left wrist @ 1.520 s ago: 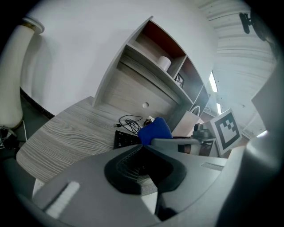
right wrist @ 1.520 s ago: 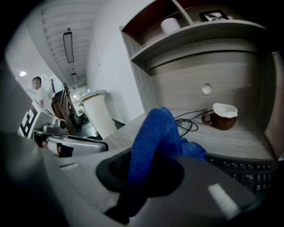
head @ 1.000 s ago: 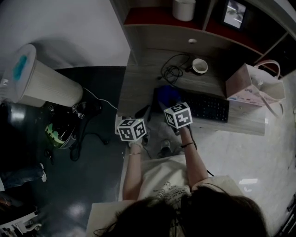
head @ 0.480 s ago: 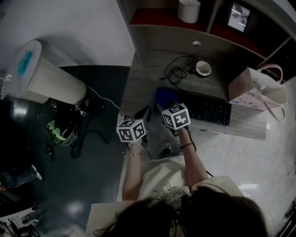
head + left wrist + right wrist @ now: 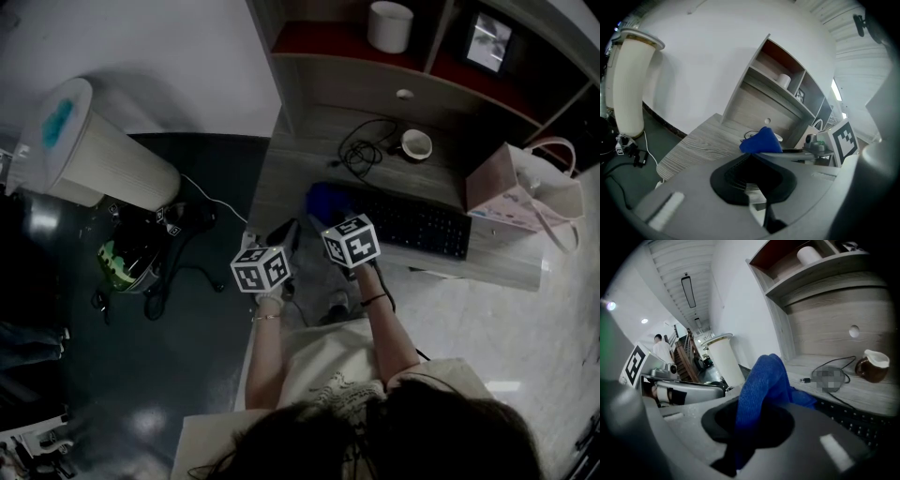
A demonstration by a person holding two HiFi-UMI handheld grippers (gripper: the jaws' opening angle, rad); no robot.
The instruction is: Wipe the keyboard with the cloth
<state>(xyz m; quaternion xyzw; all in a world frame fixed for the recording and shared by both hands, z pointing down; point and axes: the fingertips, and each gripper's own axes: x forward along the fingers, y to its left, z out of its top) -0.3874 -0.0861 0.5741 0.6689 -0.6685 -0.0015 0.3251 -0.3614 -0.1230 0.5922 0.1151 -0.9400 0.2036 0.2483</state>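
Pinching the blue cloth (image 5: 765, 373), the right gripper (image 5: 758, 404) had its jaws closed on the fabric, which ran down into the dark recess between them and rose beyond the tips in a thick fold. In the head view this gripper (image 5: 339, 217) stood at the left end of the keyboard (image 5: 422, 223), and the cloth (image 5: 327, 199) bunched just past its tips, over that same end. A lower flap hung toward the keyboard (image 5: 855, 423), though whether it pressed on the keys could not be told. The left gripper (image 5: 752, 154) had its jaws drawn together with nothing between them. In the head view the left gripper (image 5: 284, 232) was off the keyboard's left end, near the front edge of the desk (image 5: 286, 183) and apart from the keys. From its own view the cloth (image 5: 761, 141) showed just beyond its closed tips, carried by the other gripper. Behind the keyboard, toward the shelf, lay a coiled cable (image 5: 359, 145) and a mug (image 5: 415, 144), and a pale bag (image 5: 520, 180) stood just off the keyboard's right end.
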